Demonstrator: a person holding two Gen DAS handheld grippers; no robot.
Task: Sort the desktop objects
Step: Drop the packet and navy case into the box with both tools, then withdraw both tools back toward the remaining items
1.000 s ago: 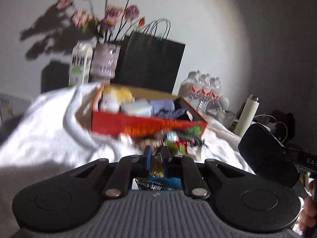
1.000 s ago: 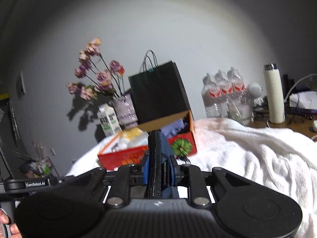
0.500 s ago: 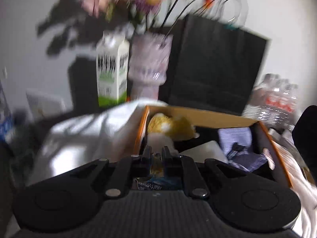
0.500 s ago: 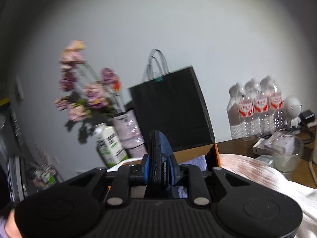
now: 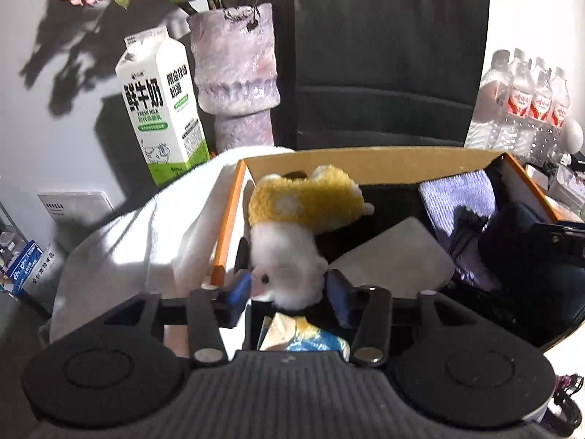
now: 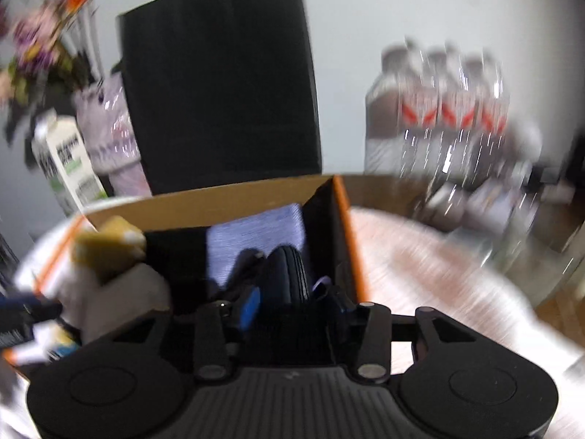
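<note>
An orange cardboard box (image 5: 228,216) sits on a white towel and holds a white-and-yellow plush toy (image 5: 292,226), a grey pad (image 5: 395,259), purple cloth (image 5: 457,201) and dark items. My left gripper (image 5: 289,292) is open over the box's near left corner, its blue pads either side of the plush's head; a blue-and-tan packet (image 5: 303,336) lies below it. My right gripper (image 6: 289,300) is open inside the box's right end (image 6: 343,234), with a black ribbed pouch (image 6: 285,274) between its fingers. The right view is blurred.
Behind the box stand a milk carton (image 5: 161,106), a purple vase with flowers (image 5: 237,69), a black paper bag (image 5: 387,55) and a pack of water bottles (image 5: 526,98). The white towel (image 5: 146,241) covers the table around the box.
Both grippers moved forward and down over the box. The left gripper opened and the packet dropped below it. The right gripper opened around the black pouch inside the box.
</note>
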